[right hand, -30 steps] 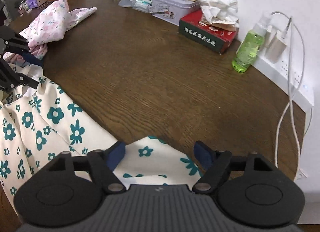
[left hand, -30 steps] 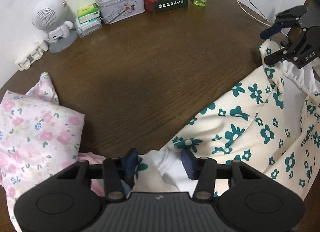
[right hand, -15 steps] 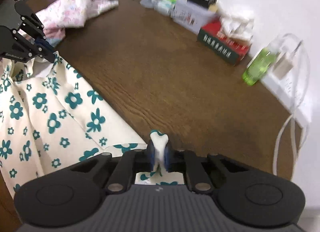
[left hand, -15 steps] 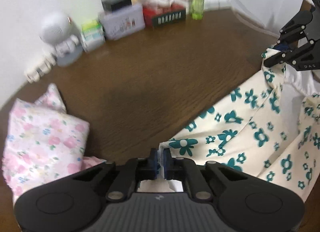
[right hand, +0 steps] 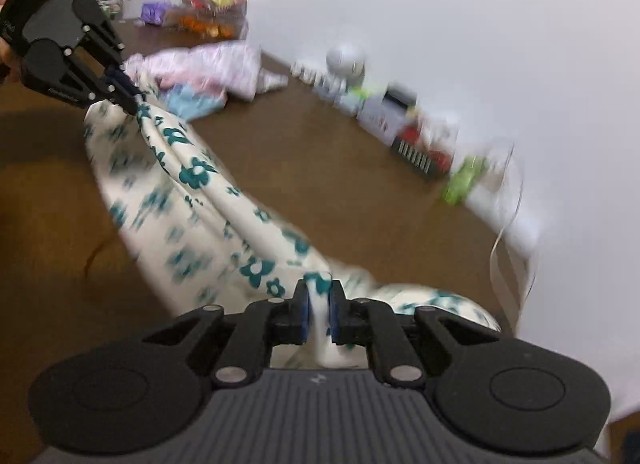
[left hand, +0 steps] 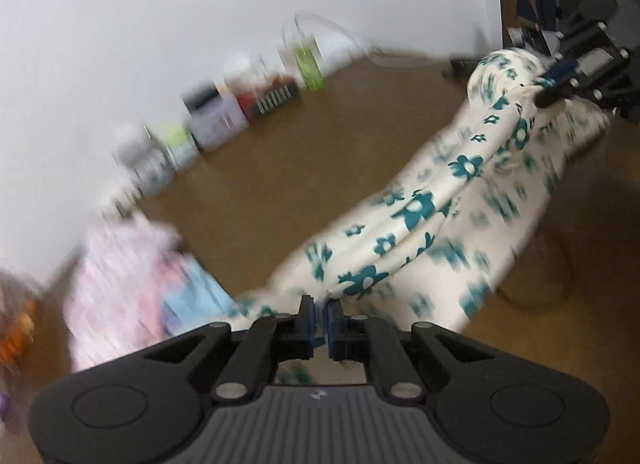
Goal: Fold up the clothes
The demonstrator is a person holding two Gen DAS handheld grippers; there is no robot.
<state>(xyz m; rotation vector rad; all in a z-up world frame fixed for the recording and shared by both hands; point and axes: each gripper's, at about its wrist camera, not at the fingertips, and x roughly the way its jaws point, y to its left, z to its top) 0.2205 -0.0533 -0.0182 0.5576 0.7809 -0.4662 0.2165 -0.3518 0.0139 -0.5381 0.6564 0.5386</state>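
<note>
A cream garment with teal flowers (left hand: 432,207) hangs stretched between my two grippers above the brown table (left hand: 280,167). My left gripper (left hand: 319,318) is shut on one corner of it. My right gripper (right hand: 319,306) is shut on the other corner; it also shows in the left wrist view (left hand: 554,83) at the upper right. The left gripper shows in the right wrist view (right hand: 124,89) at the upper left. The garment (right hand: 192,191) sags between them, its lower part near the tabletop. Both views are motion-blurred.
A pink floral cloth pile (left hand: 120,288) with a light blue piece lies at the table's left. Boxes, a tin, a white round speaker and a green bottle (left hand: 308,63) line the wall. A white cable (right hand: 508,223) hangs at the right edge.
Both grippers closed on the garment's corners about half a second ago and have since lifted it off the table, pulling it taut between them.
</note>
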